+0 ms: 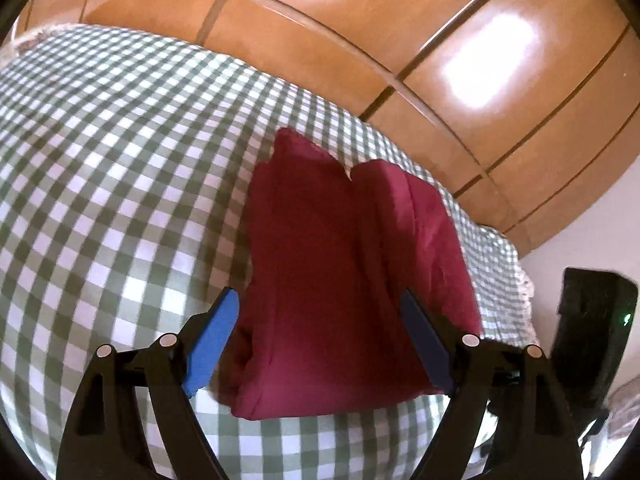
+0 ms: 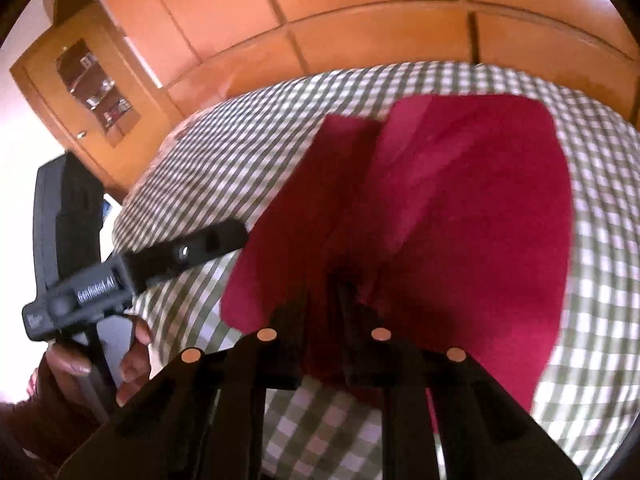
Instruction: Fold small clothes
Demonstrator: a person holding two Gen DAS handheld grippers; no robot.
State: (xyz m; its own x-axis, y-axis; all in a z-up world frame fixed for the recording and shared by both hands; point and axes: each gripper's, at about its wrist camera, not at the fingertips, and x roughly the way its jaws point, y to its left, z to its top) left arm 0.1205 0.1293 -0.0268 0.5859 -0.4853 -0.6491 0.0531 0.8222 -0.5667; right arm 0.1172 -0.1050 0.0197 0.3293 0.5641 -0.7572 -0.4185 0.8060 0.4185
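A dark red garment (image 1: 340, 264) lies partly folded on a green-and-white checked bedspread (image 1: 120, 184). In the left wrist view my left gripper (image 1: 318, 294) hovers over the garment's near end, jaws wide open, blue pads (image 1: 216, 336) on either side of the cloth and not pressing it. In the right wrist view my right gripper (image 2: 324, 286) is shut on a bunched fold of the red garment (image 2: 472, 208), and creases run out from the pinch. The left gripper's black body (image 2: 120, 276), held by a hand (image 2: 132, 360), shows at the left of that view.
Orange-brown wooden panels (image 1: 400, 40) rise behind the bed. A small cabinet with a glass door (image 2: 92, 88) stands at far left. The bedspread's edge (image 1: 504, 272) drops off close to the garment. A black device with a green light (image 1: 592, 320) sits at the right.
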